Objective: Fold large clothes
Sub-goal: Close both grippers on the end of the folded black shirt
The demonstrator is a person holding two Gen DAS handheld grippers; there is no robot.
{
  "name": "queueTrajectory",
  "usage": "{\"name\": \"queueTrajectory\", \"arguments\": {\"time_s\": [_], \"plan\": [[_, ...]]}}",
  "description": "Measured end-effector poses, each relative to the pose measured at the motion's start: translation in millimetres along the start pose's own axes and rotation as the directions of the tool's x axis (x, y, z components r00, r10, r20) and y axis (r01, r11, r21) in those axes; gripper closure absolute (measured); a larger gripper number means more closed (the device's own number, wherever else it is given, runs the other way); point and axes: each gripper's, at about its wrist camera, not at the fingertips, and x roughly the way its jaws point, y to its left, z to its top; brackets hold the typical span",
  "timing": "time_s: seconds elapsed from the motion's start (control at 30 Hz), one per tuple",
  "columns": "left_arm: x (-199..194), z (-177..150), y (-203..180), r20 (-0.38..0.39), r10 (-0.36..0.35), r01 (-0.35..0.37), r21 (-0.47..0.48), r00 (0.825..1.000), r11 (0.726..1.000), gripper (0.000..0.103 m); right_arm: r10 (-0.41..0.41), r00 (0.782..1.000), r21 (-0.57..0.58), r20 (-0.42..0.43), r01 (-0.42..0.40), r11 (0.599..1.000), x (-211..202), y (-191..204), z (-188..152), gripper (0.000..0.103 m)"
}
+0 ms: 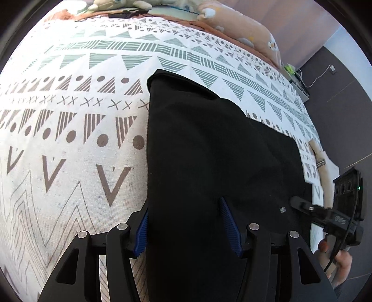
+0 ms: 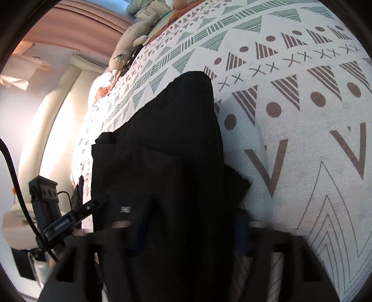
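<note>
A large black garment (image 1: pixel 209 144) lies folded in a long strip on a patterned white bedspread (image 1: pixel 69 139). My left gripper (image 1: pixel 186 223) stands wide open over the garment's near end, blue pads (image 1: pixel 229 223) apart, cloth lying between them. The right gripper (image 1: pixel 302 205) shows at the right edge of this view, its finger over the garment's right side. In the right wrist view the black garment (image 2: pixel 167 151) fills the middle and covers my right gripper (image 2: pixel 188 232); its dark fingers stand apart with cloth draped between them. The left gripper (image 2: pixel 93 204) shows at the left there.
Stuffed toys (image 1: pixel 121 4) and a peach pillow (image 1: pixel 251 27) lie at the head of the bed. The bed's right edge drops to a dark floor (image 1: pixel 344 97) with a white cable. Curtains (image 2: pixel 58 97) hang beside the bed in the right wrist view.
</note>
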Motion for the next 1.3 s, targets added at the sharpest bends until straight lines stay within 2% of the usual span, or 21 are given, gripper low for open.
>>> {"name": "queueTrajectory", "arguments": {"time_s": [0.03,0.13,0.27,0.47,0.73,0.87,0.97,1.1,1.3], "plan": [[1.2,3.4,3.3,-0.008,-0.015,0.014,-0.015,1.000,1.000,0.046,0.013,1.000,0.006,0.011,-0.013,1.000,-2.9,-4.5,-1.7,0.078],[1.0,7.4,16.1,-0.009,-0.064,0.064,-0.068,0.998,0.996,0.046,0.068,0.997,0.025,0.039,-0.069,0.997,-9.8,-18.1,-9.7,0.086],[-4.2,16.9,27.7,0.047,-0.087,0.092,-0.119,0.995,0.989,0.046,0.107,0.992,0.054,0.059,-0.110,0.992,-9.8,-27.8,-14.4,0.088],[8.8,40.6,35.2,0.040,-0.133,0.138,-0.137,0.990,0.981,0.046,0.129,0.989,0.069,0.065,-0.134,0.989,-8.3,-34.5,-16.5,0.088],[38.1,65.0,44.1,0.023,-0.117,0.119,-0.162,0.993,0.980,0.046,0.117,0.991,0.071,0.061,-0.122,0.990,-7.8,-37.2,-19.0,0.088],[42.6,70.9,41.6,0.023,-0.112,0.114,-0.129,0.993,0.985,0.046,0.114,0.992,0.083,0.053,-0.118,0.990,-7.7,-38.1,-18.5,0.088],[34.2,65.6,44.3,0.014,-0.122,0.123,-0.137,0.992,0.983,0.046,0.117,0.992,0.079,0.043,-0.120,0.990,-9.3,-37.6,-18.8,0.082],[21.8,49.3,59.1,0.009,-0.194,0.193,-0.183,0.981,0.964,0.046,0.122,0.993,0.066,0.012,-0.122,0.990,-10.2,-34.2,-18.4,0.066],[11.8,20.5,65.9,-0.015,-0.281,0.270,-0.227,0.960,0.936,0.046,0.143,0.990,0.071,-0.019,-0.141,0.987,1.4,-28.7,-14.7,0.055]]}}
